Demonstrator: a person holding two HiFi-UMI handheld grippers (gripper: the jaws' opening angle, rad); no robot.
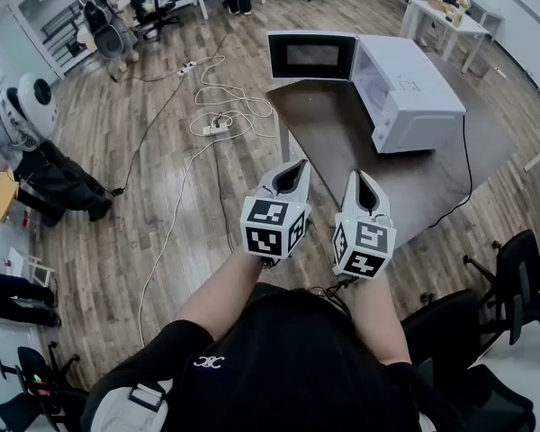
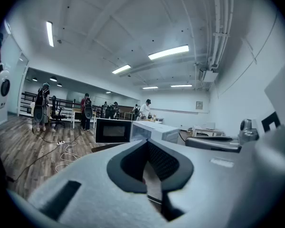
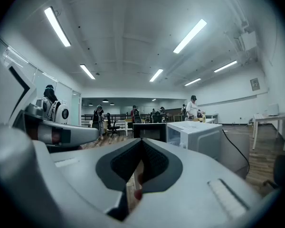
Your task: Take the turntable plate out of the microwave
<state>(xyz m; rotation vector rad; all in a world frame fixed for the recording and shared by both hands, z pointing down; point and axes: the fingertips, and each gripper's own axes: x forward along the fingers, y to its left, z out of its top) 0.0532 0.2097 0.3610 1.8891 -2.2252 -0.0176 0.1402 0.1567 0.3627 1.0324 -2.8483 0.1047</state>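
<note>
- I can't see the turntable plate from any view. I judge it sits inside the microwave (image 1: pixel 405 93), whose cavity faces away from my head view.
- The microwave stands at the far end of the dark surface (image 1: pixel 342 142), and its door (image 1: pixel 310 56) is swung wide open to the left, so the way in is clear and the door step needs nothing from me.
- The step in hand is the approach. Both tools are well short of the microwave, near my body at the surface's near edge.
- To do it well I'd come round to face the opening squarely and bring the tools in low and level. I'd open one before it reaches the cavity — glass gives no second chance. I'd take the plate by its rim, lift it just clear of its hub and draw it straight out without tilting.
- The open door is the thing to mind on the left. I'd keep the left tool inside its swing.
- The left tool (image 1: pixel 292 167) has its jaws closed together with nothing between them.
- The right tool (image 1: pixel 361 178), just beside it, is closed and empty too, and neither touches anything.
- A black power cord (image 1: pixel 466 165) trails off the surface behind the microwave, and white cables (image 1: pixel 218 115) lie on the floor to the left — worth stepping around.
</note>
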